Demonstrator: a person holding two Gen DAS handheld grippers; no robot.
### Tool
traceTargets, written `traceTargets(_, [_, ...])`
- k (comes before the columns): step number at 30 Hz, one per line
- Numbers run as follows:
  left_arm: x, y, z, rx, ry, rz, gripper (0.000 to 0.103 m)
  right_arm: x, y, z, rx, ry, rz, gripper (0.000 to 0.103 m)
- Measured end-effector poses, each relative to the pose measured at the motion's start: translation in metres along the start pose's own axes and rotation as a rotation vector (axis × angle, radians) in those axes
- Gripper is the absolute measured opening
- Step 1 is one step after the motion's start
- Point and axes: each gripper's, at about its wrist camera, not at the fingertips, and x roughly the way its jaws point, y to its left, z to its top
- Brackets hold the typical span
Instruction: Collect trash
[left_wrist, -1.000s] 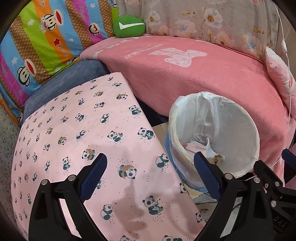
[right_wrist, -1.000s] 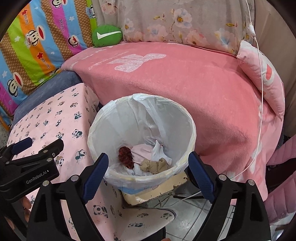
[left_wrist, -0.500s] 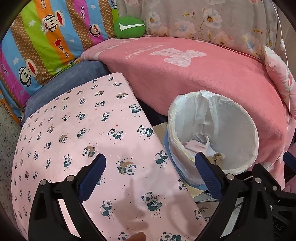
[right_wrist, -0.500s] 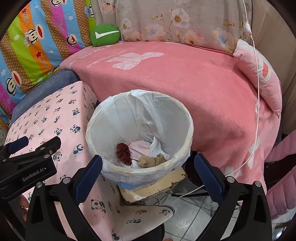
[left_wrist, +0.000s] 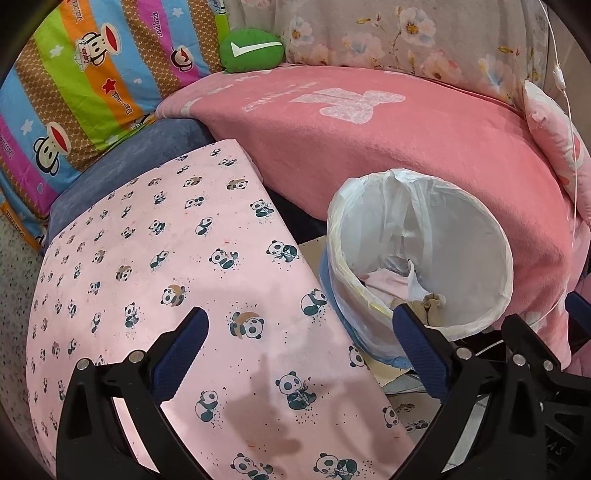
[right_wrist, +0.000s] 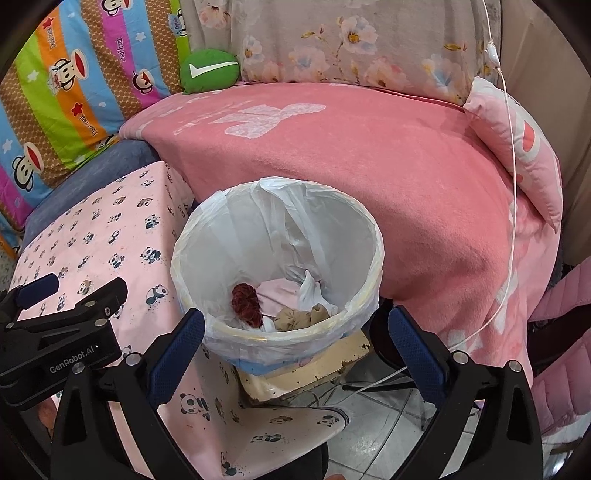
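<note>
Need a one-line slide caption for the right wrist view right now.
Open right hand-held gripper above lined trash bin holding dark red scrap and brown wad.

A: How much of the trash bin (left_wrist: 436, 236) shows from the left wrist?

B: Its near rim and base sit behind the left gripper's right finger (left_wrist: 417, 343), and the bin's near wall hides most of the trash; only a pale wad (left_wrist: 391, 277) and a brown scrap (left_wrist: 434, 301) peek out.

A: And from the right wrist?

B: The bin's foot is hidden by its own liner, and the box (right_wrist: 306, 373) under it shows only one worn edge. The dark red lump (right_wrist: 245, 304) is too crumpled to name (fabric or paper, can't tell).

A: The panda cloth (right_wrist: 110, 236)?

B: What it covers is hidden throughout
</note>
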Motion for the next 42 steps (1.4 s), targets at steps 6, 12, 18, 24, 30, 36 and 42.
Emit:
traceTargets(6, [0.0011,-0.0005,-0.0038,-0.010,0.013,0.004,0.096,0.0002,-0.0015,-0.0011,0.005,0.006,0.002,0.098])
traceTargets(12, [0.0008,-0.0015,-0.0048,-0.015,0.012,0.004,0.096,0.0010,-0.0028,-0.0027,0.011,0.009,0.003,0.098])
traceTargets(18, [0.0025,-0.0022,-0.0055,-0.012,0.017,0.010,0.096,0.0018,-0.0030,-0.0040,0.014,0.012,0.004,0.098])
traceTargets(24, [0.0033,-0.0012,-0.0057,-0.015,0.018,0.014,0.096,0.0029,-0.0049,-0.0045,0.019,0.014,0.000,0.098])
traceTargets(30, [0.0033,-0.0001,-0.0057,-0.015,0.017,0.018,0.096,0.0037,-0.0046,-0.0053,0.022,0.016,-0.006,0.098])
traceTargets(36, [0.0034,-0.0002,-0.0057,-0.016,0.017,0.017,0.096,0.0046,-0.0070,-0.0040,0.026,0.016,-0.012,0.098])
traceTargets(42, [0.0032,-0.0004,-0.0054,-0.013,0.016,0.018,0.096,0.0051,-0.0075,-0.0035,0.026,0.016,-0.012,0.098])
